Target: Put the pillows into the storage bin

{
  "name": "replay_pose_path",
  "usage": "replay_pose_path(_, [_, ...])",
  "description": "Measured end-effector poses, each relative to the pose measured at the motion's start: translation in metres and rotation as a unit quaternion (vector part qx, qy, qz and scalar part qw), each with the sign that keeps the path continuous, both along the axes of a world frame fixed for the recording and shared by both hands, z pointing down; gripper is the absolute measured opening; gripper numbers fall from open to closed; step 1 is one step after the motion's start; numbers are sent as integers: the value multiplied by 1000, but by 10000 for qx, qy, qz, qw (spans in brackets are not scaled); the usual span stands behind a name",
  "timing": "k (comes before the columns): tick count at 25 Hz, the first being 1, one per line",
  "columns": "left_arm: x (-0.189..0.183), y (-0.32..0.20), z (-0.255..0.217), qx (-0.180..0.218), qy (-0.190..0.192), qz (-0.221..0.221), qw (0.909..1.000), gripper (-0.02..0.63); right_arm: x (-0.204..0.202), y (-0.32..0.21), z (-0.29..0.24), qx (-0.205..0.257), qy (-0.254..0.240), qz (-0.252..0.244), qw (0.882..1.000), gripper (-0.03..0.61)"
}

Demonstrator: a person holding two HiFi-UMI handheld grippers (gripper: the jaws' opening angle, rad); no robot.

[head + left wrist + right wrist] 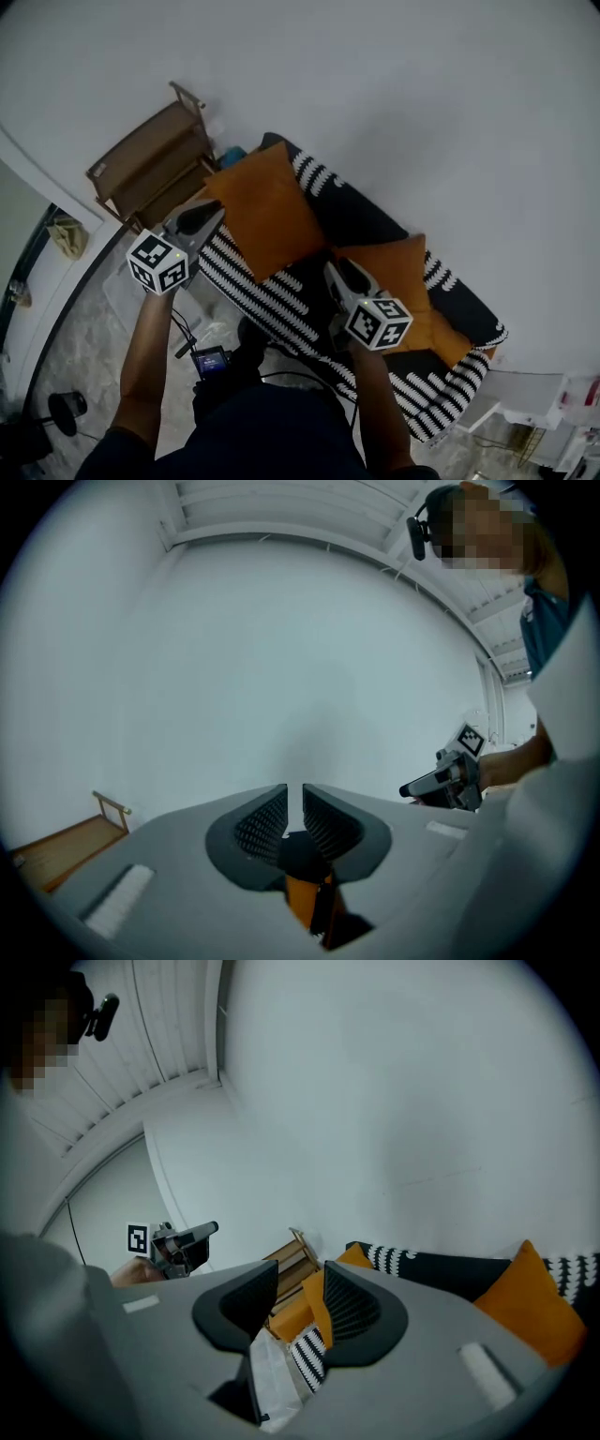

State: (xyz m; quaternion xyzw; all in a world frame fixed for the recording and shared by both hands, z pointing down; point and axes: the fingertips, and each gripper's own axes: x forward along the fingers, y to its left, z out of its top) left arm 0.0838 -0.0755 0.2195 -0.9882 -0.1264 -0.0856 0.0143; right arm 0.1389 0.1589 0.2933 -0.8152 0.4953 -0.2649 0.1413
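- Landmark for all positions: sofa (281,292) with black cover and white dashed stripes, set against a plain white wall.
- First orange pillow (267,211): propped at the sofa's left end as seen in the head view, one corner pointing up the backrest.
- Second orange pillow (412,272): toward the sofa's right end, on the seat, partly covered by the right gripper's marker cube.
- Both pillows on the sofa, neither one gripped.
- Pale translucent container (120,298): on the floor just off the sofa's left end, faint in outline, partly behind the left forearm.
- Wooden rack (150,169): beside the sofa's left end, against the wall.
- Left gripper (200,220): held over the sofa's left front corner, tips near the first pillow's lower edge, no contact visible. Jaws clenched nearly together with only a thin slit, nothing between them but bare wall in the left gripper view.
- Right gripper (339,275): held over the middle of the sofa's seat, just beside the second pillow. Jaws released and apart, pads on nothing; orange fabric and striped cover visible beyond the gap in the right gripper view.
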Motion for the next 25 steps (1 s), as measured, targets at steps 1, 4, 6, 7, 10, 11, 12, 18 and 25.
replay_pose_path(1, [9, -17, 4, -4, -55, 45, 10000, 49, 6, -16, 5, -34, -42, 40, 10000, 135])
replay_pose_path(4, [40, -65, 18, 37, -195, 168, 9997, 49, 25, -60, 25, -129, -204, 161, 9996, 140])
replay_pose_path(6, [61, -91, 31, 75, -300, 250, 9992, 49, 37, -82, 43, -183, -389, 264, 9987, 143])
replay_pose_path(7, [72, -103, 38, 98, -369, 292, 9988, 51, 43, -91, 53, -200, -502, 329, 9980, 146])
replay_pose_path(10, [106, -132, 66, 170, -648, 425, 9968, 58, 66, -112, 84, -214, -849, 568, 9945, 156])
replay_pose_path(11, [117, -140, 78, 198, -753, 473, 9958, 60, 74, -117, 96, -209, -963, 653, 9930, 160])
replay_pose_path(12, [127, -147, 90, 231, -862, 521, 9946, 61, 81, -121, 108, -199, -1078, 743, 9912, 163])
replay_pose_path(18, [184, -183, 180, 591, -1556, 788, 9829, 92, 118, -138, 194, -102, -1807, 1334, 9744, 190])
replay_pose_path(25, [242, -214, 287, 1040, -2245, 985, 9639, 162, 149, -152, 311, 60, -2653, 1956, 9441, 213])
